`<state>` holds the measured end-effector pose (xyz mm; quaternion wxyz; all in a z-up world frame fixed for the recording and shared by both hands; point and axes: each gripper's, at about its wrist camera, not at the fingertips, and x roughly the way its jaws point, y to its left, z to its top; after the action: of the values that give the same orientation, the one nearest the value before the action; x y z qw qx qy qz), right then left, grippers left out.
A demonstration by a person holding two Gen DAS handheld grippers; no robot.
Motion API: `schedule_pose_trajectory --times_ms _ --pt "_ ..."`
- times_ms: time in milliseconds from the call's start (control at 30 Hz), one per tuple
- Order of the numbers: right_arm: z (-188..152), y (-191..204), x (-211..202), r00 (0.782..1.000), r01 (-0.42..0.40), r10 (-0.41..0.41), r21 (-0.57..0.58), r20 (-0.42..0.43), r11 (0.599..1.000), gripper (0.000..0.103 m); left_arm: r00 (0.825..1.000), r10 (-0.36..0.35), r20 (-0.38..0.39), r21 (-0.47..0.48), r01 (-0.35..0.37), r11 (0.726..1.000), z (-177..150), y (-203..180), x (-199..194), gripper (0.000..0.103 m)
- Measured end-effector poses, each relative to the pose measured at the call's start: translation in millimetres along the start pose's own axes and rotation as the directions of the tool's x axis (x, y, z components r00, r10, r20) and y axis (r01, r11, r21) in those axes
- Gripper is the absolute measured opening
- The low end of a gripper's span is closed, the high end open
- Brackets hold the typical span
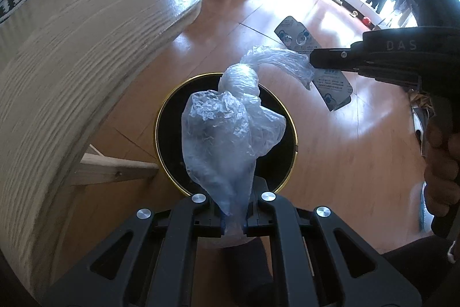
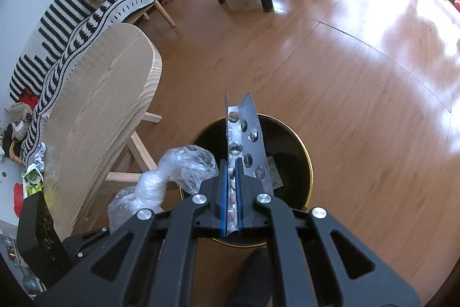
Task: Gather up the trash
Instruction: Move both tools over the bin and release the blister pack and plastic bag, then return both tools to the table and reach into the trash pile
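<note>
The crumpled clear plastic bag [image 1: 230, 134] hangs over the black, gold-rimmed trash bin [image 1: 166, 117], its gathered end pinched between the closed jaws of the left gripper [image 1: 233, 216]. The bag's long axis runs from those jaws out over the bin's mouth, and a twisted tail curls away toward the right gripper [image 1: 312, 61]. In the right wrist view, the right gripper [image 2: 232, 183] is clamped shut on silver blister packs [image 2: 247, 137], which stand on edge between the blue pads and point straight out along the fingers, tips above the bin's [image 2: 299, 146] opening. The bin stands on the wooden floor [image 2: 359, 105], just beside the round pale wooden table [image 2: 109, 94]. A hand [image 1: 440, 163] grips the right gripper's handle to the bin's right.
</note>
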<state>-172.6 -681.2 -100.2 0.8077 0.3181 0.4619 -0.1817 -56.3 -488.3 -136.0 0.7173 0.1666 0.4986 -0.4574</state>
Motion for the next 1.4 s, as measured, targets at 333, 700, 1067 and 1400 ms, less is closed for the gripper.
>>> schedule_pose_trajectory --times_ms 333,700,1067,1400 --pt "2.5 -1.9 1.7 1.000 -0.005 0.005 0.017 -0.005 1.000 0.012 1.000 0.003 0.002 0.023 -0.003 1.000 -0.7 -11.4 -0.6 0.063" --pt "6.5 9.7 -18.5 0.998 -0.003 0.002 0.009 0.067 1.000 0.079 0.997 0.003 0.078 0.044 -0.007 0.999 -2.6 -14.1 -30.1 0.077" --pt "5.5 108.2 -53.8 0.984 -0.077 0.097 -0.139 0.148 0.987 0.088 0.964 0.103 0.246 -0.065 -0.089 0.994 -32.6 54.7 -155.7 0.091" --pt "-26.2 280.8 -23.6 0.962 -0.252 0.272 -0.335 0.013 0.908 0.088 0.870 0.390 0.302 -0.348 -0.280 0.895 -116.0 194.0 -283.7 0.091"
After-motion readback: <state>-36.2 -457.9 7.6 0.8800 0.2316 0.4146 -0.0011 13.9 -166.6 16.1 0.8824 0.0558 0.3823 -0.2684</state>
